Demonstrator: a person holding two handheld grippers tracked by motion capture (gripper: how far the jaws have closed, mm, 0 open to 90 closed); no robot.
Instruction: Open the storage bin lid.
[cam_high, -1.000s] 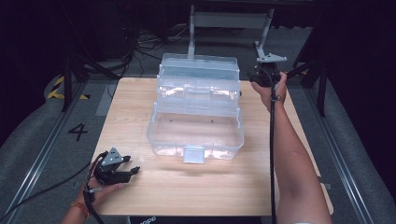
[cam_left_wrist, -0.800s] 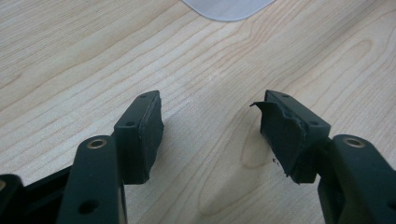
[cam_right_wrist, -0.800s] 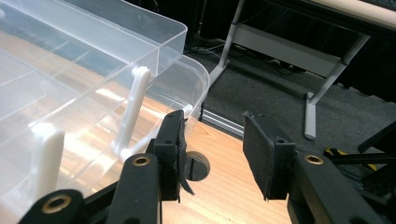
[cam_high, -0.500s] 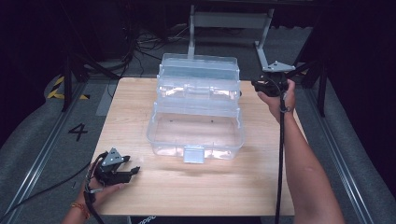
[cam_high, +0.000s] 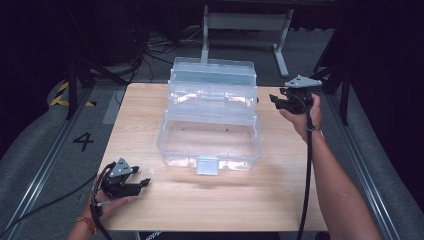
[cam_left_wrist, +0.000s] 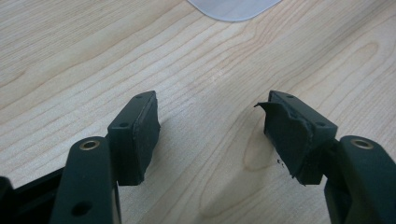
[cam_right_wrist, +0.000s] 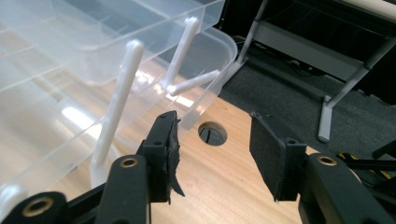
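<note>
We are nearing the open clear toolbox standing mid-desk: right tongs, just opening, empty beside its hinge arms; left tongs spread, resting. Closing remains.

Box ran off top and left edges of my right gripper view; in left gripper view, only clear corner showed.

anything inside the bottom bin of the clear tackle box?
The bottom bin looks empty: the wooden table shows through its clear floor. Its rear part sits under the folded-out upper trays, and glare there hides any small contents.
</note>
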